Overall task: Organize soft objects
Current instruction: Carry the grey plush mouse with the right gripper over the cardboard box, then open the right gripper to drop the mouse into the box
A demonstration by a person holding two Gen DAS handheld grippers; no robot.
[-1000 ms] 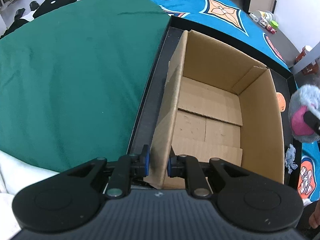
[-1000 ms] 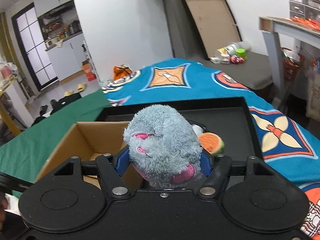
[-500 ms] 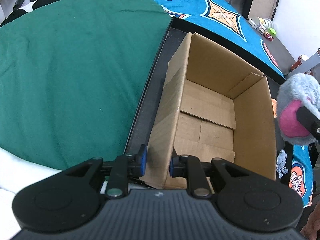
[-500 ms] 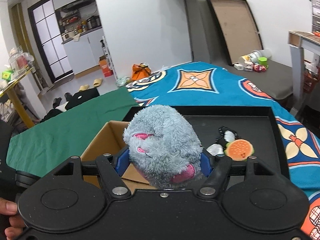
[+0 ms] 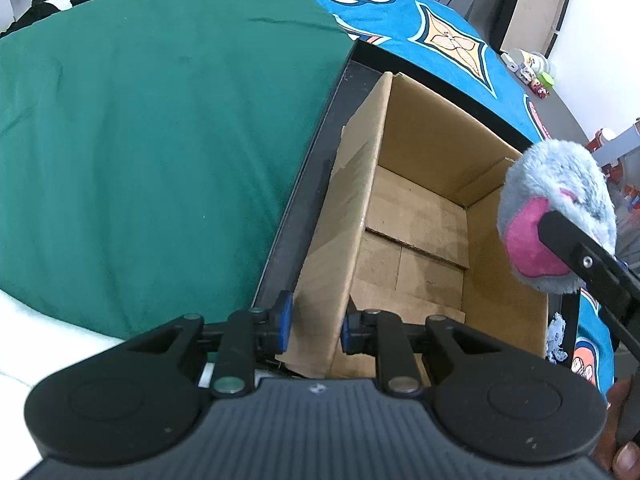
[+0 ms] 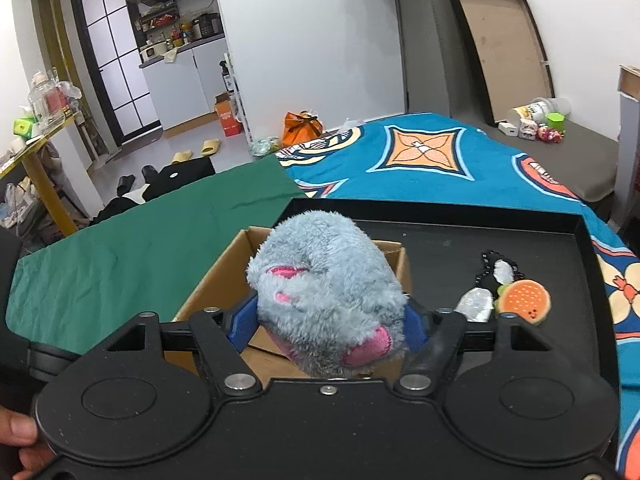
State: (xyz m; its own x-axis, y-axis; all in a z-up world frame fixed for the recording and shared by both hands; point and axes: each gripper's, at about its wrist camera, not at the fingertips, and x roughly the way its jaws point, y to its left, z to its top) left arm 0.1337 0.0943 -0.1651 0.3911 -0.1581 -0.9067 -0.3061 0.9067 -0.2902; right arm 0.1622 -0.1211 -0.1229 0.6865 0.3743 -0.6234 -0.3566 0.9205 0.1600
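An open cardboard box stands empty in a black tray. My left gripper is shut on the box's near left wall. My right gripper is shut on a grey plush toy with pink patches. The plush also shows in the left wrist view, held above the box's right rim. The box appears under the plush in the right wrist view.
An orange round plush, a small white-and-black plush and a clear wrapped item lie in the tray right of the box. A green cloth lies left of the tray, a blue patterned blanket behind it.
My right gripper has carried the grey plush leftward, from beside the box to above its right rim. My left gripper keeps its hold on the box wall.
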